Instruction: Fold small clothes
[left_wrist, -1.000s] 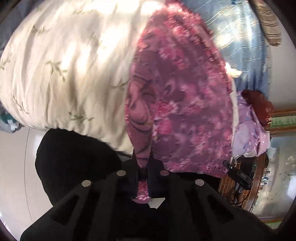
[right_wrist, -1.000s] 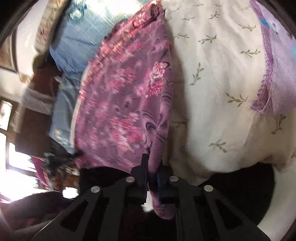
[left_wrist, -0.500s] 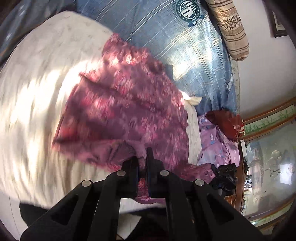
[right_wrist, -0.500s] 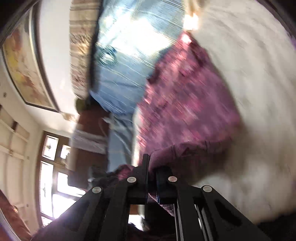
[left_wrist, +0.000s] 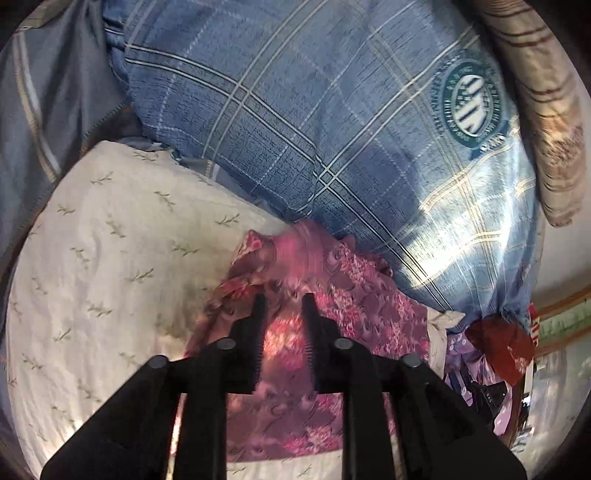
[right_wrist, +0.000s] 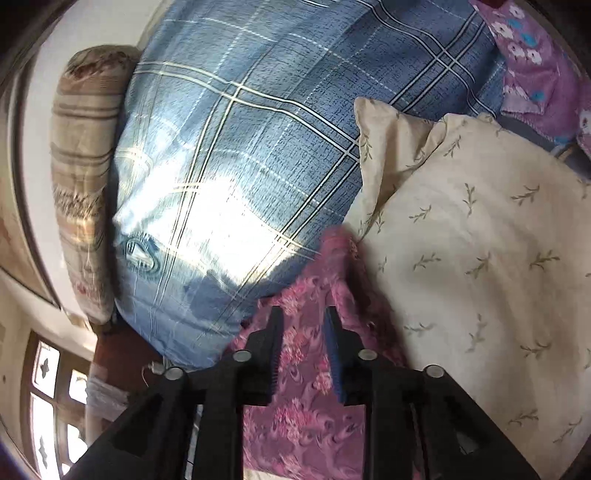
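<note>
A pink and purple floral garment (left_wrist: 354, 306) lies folded over on the cream leaf-print bedcover (left_wrist: 110, 266), its far edge against the blue plaid pillow. My left gripper (left_wrist: 283, 299) hovers over the garment's far edge, jaws opening, pads clear of the cloth. In the right wrist view the same garment (right_wrist: 306, 398) lies under my right gripper (right_wrist: 303, 312). Its jaws are opening too, with the cloth below the gap and not pinched.
A big blue plaid pillow (left_wrist: 332, 122) fills the far side, with a striped beige bolster (left_wrist: 543, 110) behind it. A purple flowered cloth (right_wrist: 532, 62) and a red cloth (left_wrist: 502, 347) lie off to the sides. A window (right_wrist: 48, 406) shows at the right view's lower left.
Both grippers carried the garment's near edge over to the far side by the pillow, then let it go; the jaws that were shut on the cloth now stand apart.
</note>
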